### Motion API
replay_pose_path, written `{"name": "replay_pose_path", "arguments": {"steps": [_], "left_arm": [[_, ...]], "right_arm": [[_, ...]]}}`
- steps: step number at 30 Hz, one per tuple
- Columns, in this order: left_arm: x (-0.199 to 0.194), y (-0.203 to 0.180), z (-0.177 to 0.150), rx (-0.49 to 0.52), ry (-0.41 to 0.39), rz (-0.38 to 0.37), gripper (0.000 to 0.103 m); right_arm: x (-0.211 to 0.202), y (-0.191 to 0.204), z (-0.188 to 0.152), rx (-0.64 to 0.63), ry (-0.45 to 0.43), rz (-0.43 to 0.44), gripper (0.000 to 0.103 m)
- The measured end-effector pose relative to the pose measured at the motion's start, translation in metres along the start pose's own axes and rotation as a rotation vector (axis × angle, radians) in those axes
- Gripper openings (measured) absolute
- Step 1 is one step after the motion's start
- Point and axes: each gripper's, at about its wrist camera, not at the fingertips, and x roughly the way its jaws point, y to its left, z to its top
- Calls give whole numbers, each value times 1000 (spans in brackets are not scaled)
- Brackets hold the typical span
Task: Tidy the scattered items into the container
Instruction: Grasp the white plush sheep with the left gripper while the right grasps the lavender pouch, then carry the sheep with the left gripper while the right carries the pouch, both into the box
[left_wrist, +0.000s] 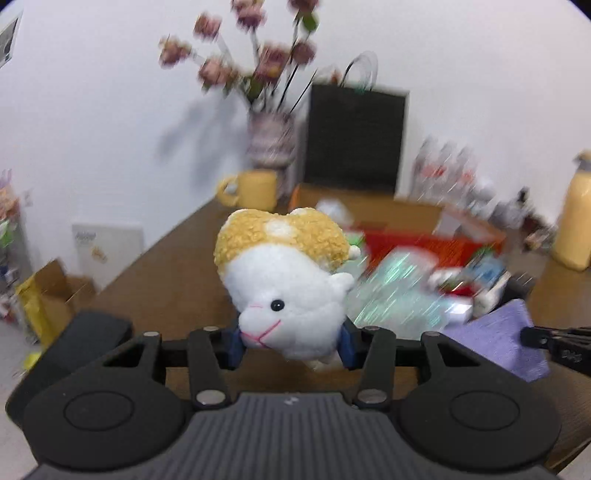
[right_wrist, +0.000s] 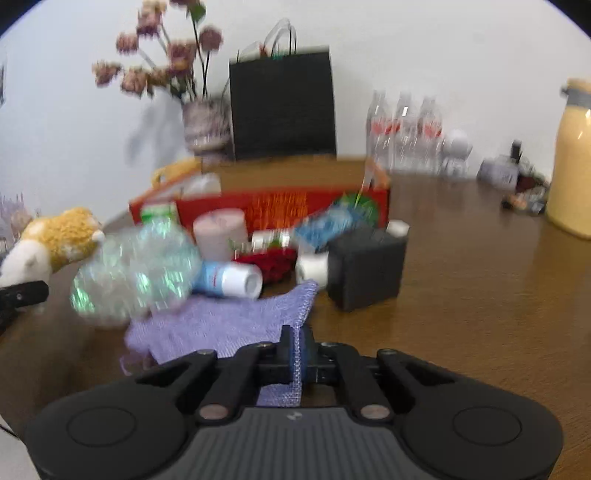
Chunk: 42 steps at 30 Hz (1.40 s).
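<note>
Left fingers clamp one plush sheep, right gripper pinches one purple cloth

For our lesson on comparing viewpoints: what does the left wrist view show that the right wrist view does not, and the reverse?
Only the left wrist view: the left gripper shut on the plush, and a yellow mug. Only the right wrist view: the right gripper pinching the purple cloth, and a black box. Both: plush, cloth, black bag, vase, red container.
</note>
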Motion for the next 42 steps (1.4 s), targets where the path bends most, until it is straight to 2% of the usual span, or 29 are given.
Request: {"name": "replay_pose_path", "arguments": {"steps": [4,10,13,16,20,22,23,28,31,34,36,39,42], "left_arm": [[-13,-11,17,-1,-46,-95,48],[10,-29,50,-6,-48,-221,48],[31,-43,70,23,-63,-218,48],[59,-52,96,22,-31,-251,48],[105,-68,128,40,30,-288,48],[136,-76,141,54,86,-286,48],[152,-79,148,58,117,-286,48],[226,-82,172,-39,372,-322,48],[250,-96,173,29,465,-270,48],[262,-101,166,76,524,-234,48],[266,-101,155,78,563,-236,49],[269,-89,135,36,601,-238,49],[270,-79,134,-10,611,-234,52]], "right_arm": [[-31,3,17,-24,-126,-15,2],[-57,2,56,-60,-253,36,2],[-62,2,83,-85,-316,43,2],[-55,2,117,-126,-359,46,2],[-22,-4,168,-122,-354,34,2],[3,-7,189,-93,-334,29,2],[18,-6,200,-87,-304,32,2],[107,-20,239,43,-51,61,2],[157,-26,243,113,131,25,2],[186,-19,236,69,270,-11,2],[199,-16,232,42,344,-28,3],[207,-21,222,64,416,-33,4],[213,-27,209,85,493,-35,12]]}}
